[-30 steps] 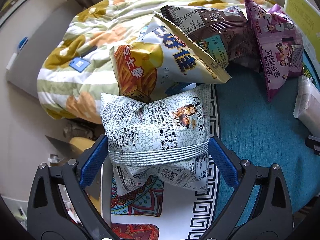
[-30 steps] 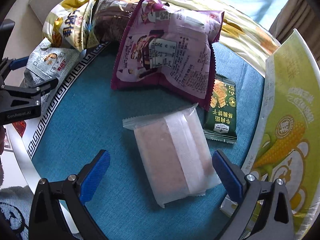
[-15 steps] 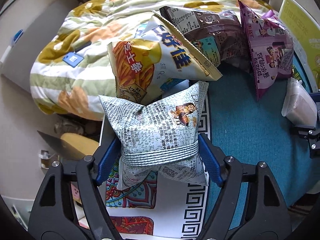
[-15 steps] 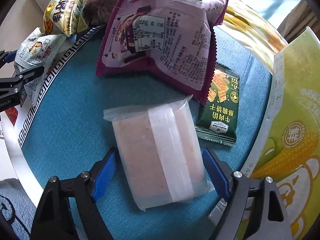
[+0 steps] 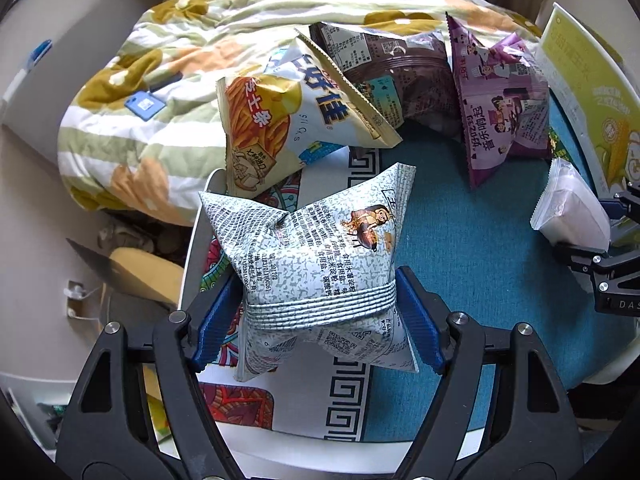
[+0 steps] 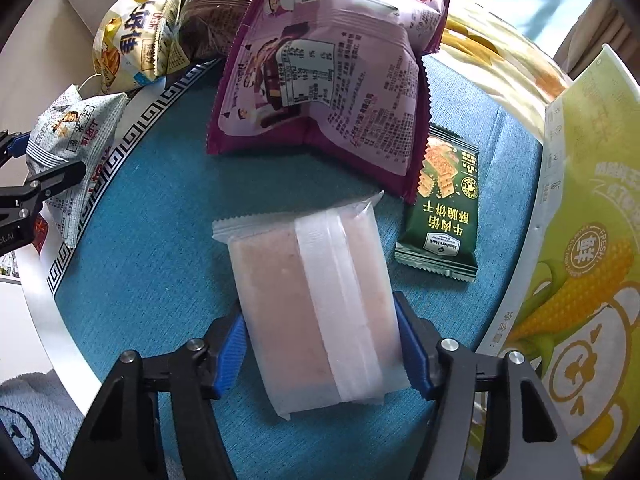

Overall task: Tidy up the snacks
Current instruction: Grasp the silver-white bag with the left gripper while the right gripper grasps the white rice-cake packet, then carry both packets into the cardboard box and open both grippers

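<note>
Our left gripper (image 5: 320, 316) pinches the grey snack bag (image 5: 316, 256) above the table (image 5: 472, 264); our right gripper (image 6: 320, 348) is closing around the frosted packet (image 6: 312, 312), contents unclear, contact uncertain.

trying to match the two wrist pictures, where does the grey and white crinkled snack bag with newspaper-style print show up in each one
Left wrist view: the grey and white crinkled snack bag fills the lower centre, pinched at its waist between the blue pads of the left claw.
Right wrist view: the same bag sits small at the far left edge, held by the left claw.
Shared landmark: the purple foil snack bag, upper right in the left view, top centre in the right.
</note>
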`<state>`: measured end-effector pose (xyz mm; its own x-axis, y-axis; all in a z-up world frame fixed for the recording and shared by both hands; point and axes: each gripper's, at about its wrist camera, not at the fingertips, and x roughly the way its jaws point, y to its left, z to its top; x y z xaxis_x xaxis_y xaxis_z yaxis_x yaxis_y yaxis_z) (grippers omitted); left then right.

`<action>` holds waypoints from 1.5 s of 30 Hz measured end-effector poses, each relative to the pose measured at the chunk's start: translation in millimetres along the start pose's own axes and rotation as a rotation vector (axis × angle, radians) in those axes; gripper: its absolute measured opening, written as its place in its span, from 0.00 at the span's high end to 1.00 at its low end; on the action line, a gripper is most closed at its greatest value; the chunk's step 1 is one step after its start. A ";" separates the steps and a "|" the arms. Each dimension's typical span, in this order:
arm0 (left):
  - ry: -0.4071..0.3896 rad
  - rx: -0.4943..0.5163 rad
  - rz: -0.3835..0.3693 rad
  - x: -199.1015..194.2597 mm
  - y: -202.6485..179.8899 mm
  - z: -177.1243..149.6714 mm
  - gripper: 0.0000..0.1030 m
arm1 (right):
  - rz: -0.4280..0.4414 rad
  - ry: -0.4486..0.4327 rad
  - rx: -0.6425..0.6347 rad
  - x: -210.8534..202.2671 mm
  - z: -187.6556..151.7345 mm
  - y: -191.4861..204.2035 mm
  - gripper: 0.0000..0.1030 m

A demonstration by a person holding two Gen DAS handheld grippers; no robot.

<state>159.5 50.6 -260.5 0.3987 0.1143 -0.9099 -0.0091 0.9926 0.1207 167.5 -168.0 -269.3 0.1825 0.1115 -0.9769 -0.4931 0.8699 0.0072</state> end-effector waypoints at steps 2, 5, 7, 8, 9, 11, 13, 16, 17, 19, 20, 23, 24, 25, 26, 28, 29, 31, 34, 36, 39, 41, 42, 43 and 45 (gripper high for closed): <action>-0.017 -0.007 0.003 -12.4 -0.8 0.7 0.28 | 0.016 -0.026 0.014 -10.5 -2.6 2.4 0.40; -0.056 -0.021 0.005 -36.3 -3.8 4.6 0.29 | 0.040 -0.079 0.035 -35.6 -5.1 3.7 0.40; -0.089 -0.017 0.015 -53.1 -8.7 7.9 0.28 | 0.057 -0.116 0.047 -52.8 -6.6 5.1 0.41; -0.104 -0.015 0.022 -61.2 -12.1 9.6 0.28 | 0.065 -0.136 0.054 -62.9 -8.3 5.1 0.41; -0.117 -0.017 0.021 -69.5 -15.0 12.2 0.28 | 0.074 -0.153 0.064 -72.8 -10.2 4.4 0.41; -0.144 -0.020 0.013 -85.5 -23.3 15.9 0.28 | 0.092 -0.186 0.079 -91.7 -14.1 4.1 0.41; -0.170 -0.014 0.007 -101.2 -32.9 22.5 0.28 | 0.105 -0.226 0.092 -111.6 -21.4 0.8 0.41; -0.218 -0.008 -0.019 -125.5 -54.8 33.3 0.28 | 0.116 -0.286 0.123 -144.8 -27.4 -8.5 0.41; -0.236 -0.004 -0.031 -133.8 -63.5 37.0 0.28 | 0.117 -0.308 0.136 -155.2 -30.5 -13.9 0.41; -0.273 0.007 -0.061 -149.6 -83.1 44.8 0.28 | 0.112 -0.349 0.165 -177.6 -39.3 -22.9 0.41; -0.291 0.015 -0.077 -156.6 -93.5 48.3 0.28 | 0.105 -0.368 0.182 -187.6 -43.9 -30.5 0.41; -0.344 0.052 -0.113 -175.2 -131.6 57.8 0.28 | 0.080 -0.415 0.239 -211.3 -58.3 -57.8 0.41; -0.356 0.064 -0.128 -179.7 -144.7 61.5 0.28 | 0.069 -0.428 0.257 -217.8 -64.7 -68.5 0.41; -0.367 0.074 -0.144 -183.7 -157.1 65.6 0.28 | 0.057 -0.438 0.274 -222.3 -70.5 -76.7 0.41; -0.379 0.084 -0.163 -187.8 -169.3 69.3 0.28 | 0.044 -0.444 0.291 -227.2 -76.9 -86.2 0.41; -0.391 0.110 -0.195 -193.3 -194.0 77.5 0.28 | 0.030 -0.453 0.326 -235.3 -88.8 -106.3 0.41; -0.390 0.127 -0.207 -194.5 -206.6 81.8 0.28 | 0.028 -0.458 0.340 -239.0 -94.8 -116.3 0.41; -0.384 0.157 -0.246 -195.5 -229.6 89.4 0.28 | 0.015 -0.464 0.362 -244.6 -105.2 -133.1 0.41; -0.363 0.204 -0.295 -190.3 -260.6 102.9 0.28 | -0.012 -0.464 0.406 -248.4 -117.0 -155.8 0.41; -0.350 0.237 -0.322 -184.5 -279.6 111.8 0.28 | -0.013 -0.469 0.449 -248.4 -124.5 -168.7 0.41; -0.322 0.285 -0.359 -173.1 -305.6 124.3 0.28 | -0.017 -0.476 0.514 -246.9 -131.9 -186.2 0.41; -0.294 0.312 -0.377 -162.6 -319.1 132.2 0.28 | -0.018 -0.474 0.563 -245.8 -136.3 -196.7 0.41; -0.280 0.322 -0.389 -157.4 -325.6 136.2 0.27 | -0.013 -0.475 0.586 -245.2 -138.3 -202.2 0.41; -0.265 0.328 -0.397 -152.2 -331.6 140.0 0.26 | -0.010 -0.474 0.607 -244.4 -139.6 -206.9 0.41; -0.223 0.345 -0.430 -140.6 -342.9 148.2 0.16 | -0.016 -0.470 0.635 -243.2 -140.1 -215.1 0.41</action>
<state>242.5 -311.7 -115.2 0.4839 -0.3439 -0.8047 0.4796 0.8734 -0.0848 110.0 -449.5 -63.3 0.5955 0.1648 -0.7863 0.0670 0.9651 0.2530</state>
